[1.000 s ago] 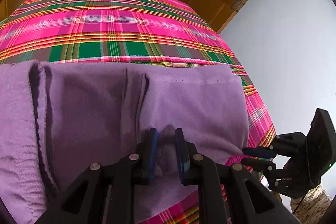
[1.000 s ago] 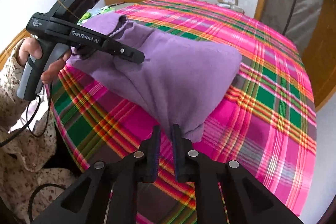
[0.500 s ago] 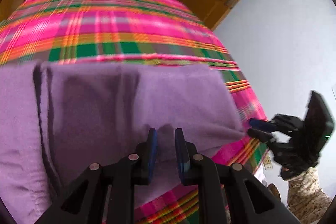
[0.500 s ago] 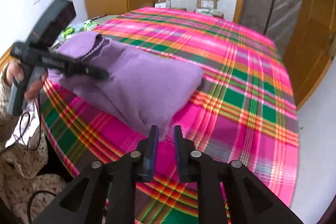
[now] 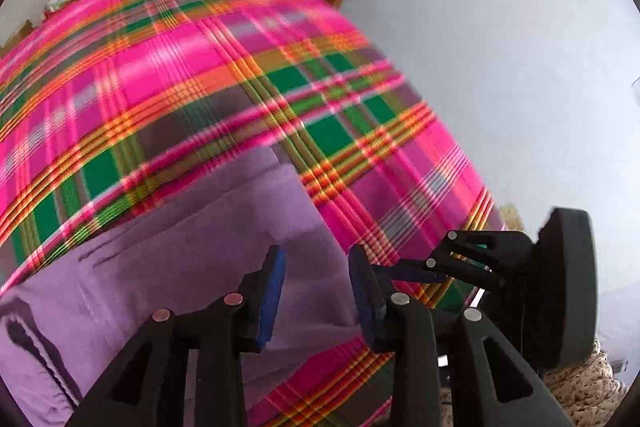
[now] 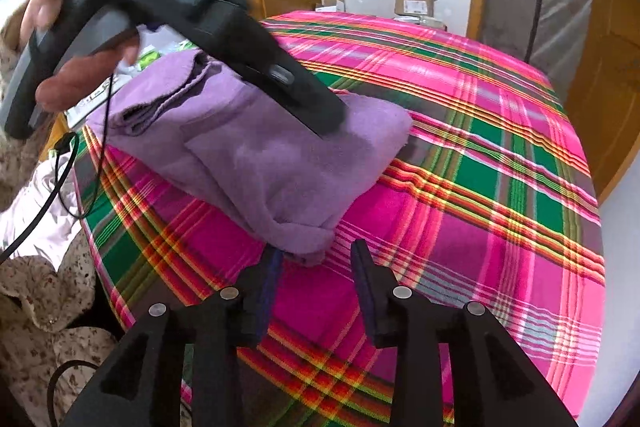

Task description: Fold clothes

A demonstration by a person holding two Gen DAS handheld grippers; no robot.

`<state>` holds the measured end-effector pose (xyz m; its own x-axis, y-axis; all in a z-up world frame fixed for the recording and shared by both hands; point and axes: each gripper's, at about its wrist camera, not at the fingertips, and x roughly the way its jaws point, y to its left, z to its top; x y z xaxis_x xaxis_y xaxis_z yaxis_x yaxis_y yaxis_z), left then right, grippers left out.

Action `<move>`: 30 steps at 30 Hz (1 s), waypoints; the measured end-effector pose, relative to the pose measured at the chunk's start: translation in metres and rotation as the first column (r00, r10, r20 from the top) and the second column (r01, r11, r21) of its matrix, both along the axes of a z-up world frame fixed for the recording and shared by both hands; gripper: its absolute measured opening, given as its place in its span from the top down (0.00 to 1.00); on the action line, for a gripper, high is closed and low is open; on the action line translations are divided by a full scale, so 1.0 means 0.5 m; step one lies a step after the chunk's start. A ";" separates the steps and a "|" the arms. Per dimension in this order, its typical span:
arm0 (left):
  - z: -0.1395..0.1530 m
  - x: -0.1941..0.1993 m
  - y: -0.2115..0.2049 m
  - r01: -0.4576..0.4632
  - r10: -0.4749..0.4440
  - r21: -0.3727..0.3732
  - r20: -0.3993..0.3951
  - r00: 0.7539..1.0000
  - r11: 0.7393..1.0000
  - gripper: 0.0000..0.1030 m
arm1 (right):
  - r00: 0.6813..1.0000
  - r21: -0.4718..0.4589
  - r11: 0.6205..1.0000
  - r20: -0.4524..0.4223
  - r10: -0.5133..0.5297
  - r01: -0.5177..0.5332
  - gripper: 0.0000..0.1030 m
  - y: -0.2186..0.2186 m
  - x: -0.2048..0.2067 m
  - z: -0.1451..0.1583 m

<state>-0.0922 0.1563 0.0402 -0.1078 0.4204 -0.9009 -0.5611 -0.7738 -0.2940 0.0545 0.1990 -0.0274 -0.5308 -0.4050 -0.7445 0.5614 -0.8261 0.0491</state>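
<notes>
The left gripper (image 5: 316, 283) has its blue-padded jaws spread apart, released, hanging over the near right corner of the purple garment (image 5: 192, 267) with nothing between the pads. In the right wrist view the left gripper (image 6: 324, 119) reaches in from 10 o'clock, its tip over the top of the purple garment (image 6: 256, 147), gripped by a hand (image 6: 80, 67) at 9 o'clock. The right gripper (image 6: 316, 267) is also parted and empty, its left pad just beside the garment's nearest corner at 12 o'clock from the jaws.

The garment is a soft lilac fleece folded into a thick, roughly rectangular stack, layered hems showing at its far left end, lying on the near left part of the pink, green and orange plaid bedspread (image 6: 480, 187).

Half a second ago both grippers were pinched on the fabric's edge; now both have let go, and the garment lies flatter. The left wrist view has swung to the right and is motion-blurred.
</notes>
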 end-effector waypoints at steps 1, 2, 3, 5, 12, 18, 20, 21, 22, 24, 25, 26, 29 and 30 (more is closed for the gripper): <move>-0.005 -0.003 0.009 0.000 0.000 -0.025 0.007 1.000 1.000 0.65 | 1.000 -0.003 1.000 -0.001 0.006 -0.006 0.63 -0.002 0.000 -0.001; -0.011 -0.006 0.018 0.001 0.000 -0.050 0.014 1.000 0.999 0.64 | 1.000 -0.008 1.000 -0.004 0.008 -0.008 0.63 -0.002 0.001 -0.002; -0.016 -0.009 0.027 0.002 0.000 -0.076 0.021 1.000 0.997 0.63 | 1.000 -0.015 1.000 -0.006 0.009 -0.009 0.63 -0.001 0.003 -0.001; -0.027 -0.015 0.045 0.004 0.000 -0.126 0.035 0.999 0.992 0.63 | 1.000 -0.033 0.999 -0.009 0.008 -0.008 0.63 0.001 0.001 -0.002; -0.059 -0.035 0.099 0.017 0.006 -0.274 0.080 0.997 0.961 0.63 | 0.999 -0.046 0.998 -0.022 0.034 -0.035 0.63 -0.001 0.007 -0.003; -0.060 -0.042 0.093 0.025 -0.001 -0.260 0.092 0.996 0.965 0.66 | 0.997 -0.070 0.996 -0.045 0.060 -0.063 0.63 0.007 0.007 0.008; -0.060 -0.045 0.091 0.028 -0.003 -0.254 0.096 0.995 0.967 0.74 | 0.995 -0.087 0.992 -0.042 0.085 -0.088 0.63 0.011 0.000 0.011; -0.060 -0.046 0.090 0.029 -0.004 -0.252 0.098 0.995 0.967 0.81 | 0.995 -0.095 0.990 -0.037 0.098 -0.101 0.63 0.012 -0.004 0.011; -0.060 -0.047 0.088 0.030 -0.005 -0.249 0.100 0.995 0.968 0.87 | 0.993 -0.103 0.988 -0.030 0.113 -0.116 0.63 0.012 -0.008 0.012; -0.060 -0.050 0.086 0.033 -0.007 -0.244 0.104 0.995 0.969 0.90 | 0.988 -0.113 0.981 -0.022 0.155 -0.157 0.63 0.010 -0.018 0.015; -0.060 -0.051 0.085 0.034 -0.009 -0.242 0.106 0.994 0.970 0.91 | 0.986 -0.114 0.979 -0.018 0.168 -0.169 0.63 0.008 -0.024 0.017; -0.060 -0.052 0.084 0.036 -0.010 -0.239 0.108 0.994 0.970 0.91 | 0.984 -0.114 0.978 -0.014 0.176 -0.176 0.63 0.007 -0.031 0.019; -0.048 -0.052 0.078 0.033 -0.012 -0.219 0.096 0.995 0.975 0.92 | 0.978 -0.135 0.969 0.009 0.209 -0.206 0.63 0.000 -0.047 0.025; -0.045 -0.054 0.074 0.028 -0.008 -0.212 0.093 0.996 0.977 0.92 | 0.975 -0.144 0.966 0.016 0.221 -0.216 0.63 -0.002 -0.052 0.026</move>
<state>-0.1190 0.1934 0.0174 -0.0152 0.2186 -0.9757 -0.5537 -0.8143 -0.1739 0.0285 0.1980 -0.0141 -0.3947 -0.6101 -0.6870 0.7238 -0.6670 0.1765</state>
